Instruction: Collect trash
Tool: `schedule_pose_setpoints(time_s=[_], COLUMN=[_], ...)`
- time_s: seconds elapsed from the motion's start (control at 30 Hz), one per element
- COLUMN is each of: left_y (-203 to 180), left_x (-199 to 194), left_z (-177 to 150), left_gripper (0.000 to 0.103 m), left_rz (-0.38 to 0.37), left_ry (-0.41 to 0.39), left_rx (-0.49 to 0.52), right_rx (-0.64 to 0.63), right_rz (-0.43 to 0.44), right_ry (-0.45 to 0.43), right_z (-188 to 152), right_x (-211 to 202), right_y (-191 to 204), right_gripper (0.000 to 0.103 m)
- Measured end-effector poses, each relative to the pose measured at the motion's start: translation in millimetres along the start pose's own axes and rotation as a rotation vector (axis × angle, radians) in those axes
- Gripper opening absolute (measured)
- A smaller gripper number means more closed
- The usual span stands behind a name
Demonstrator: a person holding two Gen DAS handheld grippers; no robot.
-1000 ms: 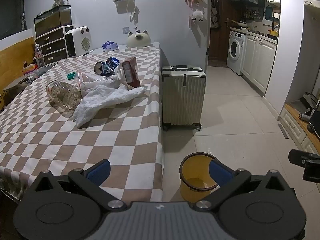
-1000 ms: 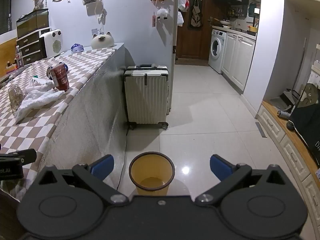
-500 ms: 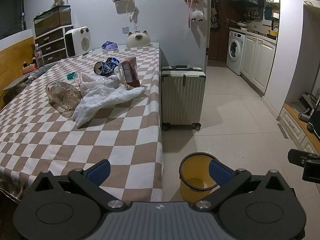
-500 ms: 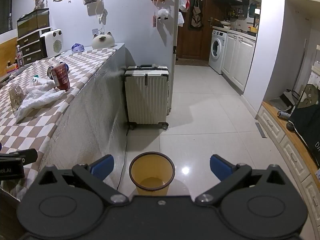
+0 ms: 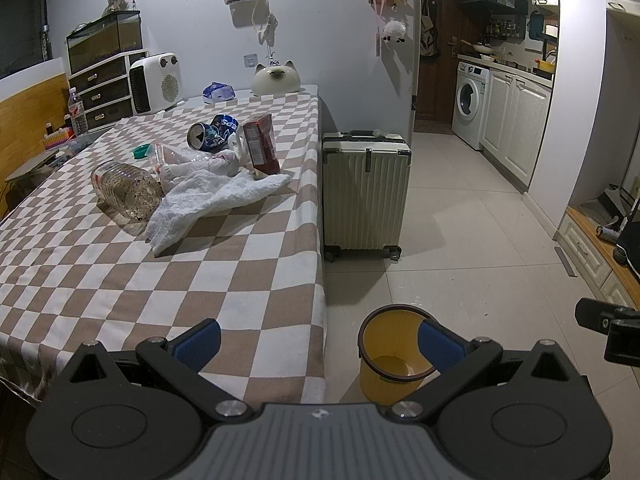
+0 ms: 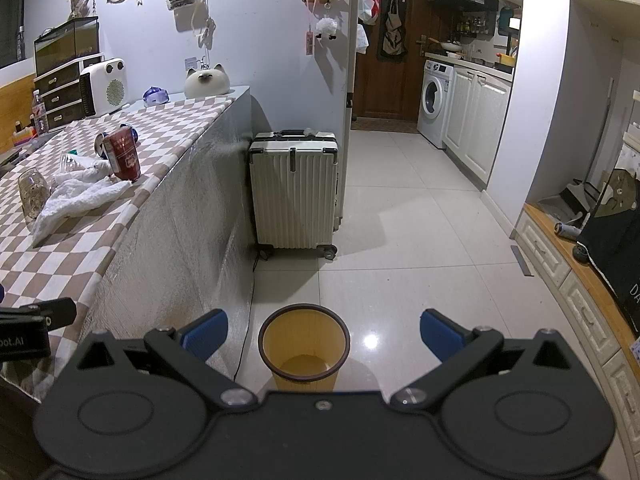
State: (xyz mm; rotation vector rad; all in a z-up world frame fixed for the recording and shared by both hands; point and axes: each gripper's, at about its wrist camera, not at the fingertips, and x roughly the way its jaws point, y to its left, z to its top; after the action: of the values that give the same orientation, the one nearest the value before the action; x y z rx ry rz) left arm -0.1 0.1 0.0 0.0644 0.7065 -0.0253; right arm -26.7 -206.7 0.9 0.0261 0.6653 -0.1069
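Right gripper [image 6: 322,334] above yellow bin [image 6: 303,354], empty

tablecloth [image 5: 168,280]: checked woven cloth, matt
towel [image 5: 208,196]: white, fluffy
bin [image 6: 303,346]: yellow ribbed plastic
floor [image 6: 400,240]: glossy tiles
can [image 5: 208,136]: crushed metal

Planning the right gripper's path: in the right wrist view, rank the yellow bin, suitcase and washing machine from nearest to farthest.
1. Yellow bin, on the floor directly ahead.
2. Suitcase, beside the table's far end.
3. Washing machine, in the kitchen, right.
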Motion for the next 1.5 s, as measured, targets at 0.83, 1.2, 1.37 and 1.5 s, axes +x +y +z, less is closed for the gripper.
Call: schedule_pose_setpoints(time_s=[0.83,1.2,1.37,1.5], left_y=[0.0,0.2,-1.4,-4.6], left_x=[0.0,-0.1,-0.2,-2.9], left_z=[0.0,0.1,-0.1,0.6], left_gripper=[0.103,0.103,0.103,0.103], left_rz=[0.000,-0.001,-0.001,-0.001], left_ry=[0.000,0.000,-0.002,-0.001], left_rx=[-0.001,-0.001,0.001,0.000], right_rx=[0.000,0.000,0.001,0.001], right_rz=[-0.001,0.000,0.000,-0.001], right_ry=[0.000,0.000,0.000,-0.001], right_z=[-0.6,-1.2,-1.5,-0.7], right_x=[-0.6,-1.7,-2.4,-6.0], right_y=[1.8,1.5,1.4,5.8], right_gripper=[0.103,0.103,0.103,0.103])
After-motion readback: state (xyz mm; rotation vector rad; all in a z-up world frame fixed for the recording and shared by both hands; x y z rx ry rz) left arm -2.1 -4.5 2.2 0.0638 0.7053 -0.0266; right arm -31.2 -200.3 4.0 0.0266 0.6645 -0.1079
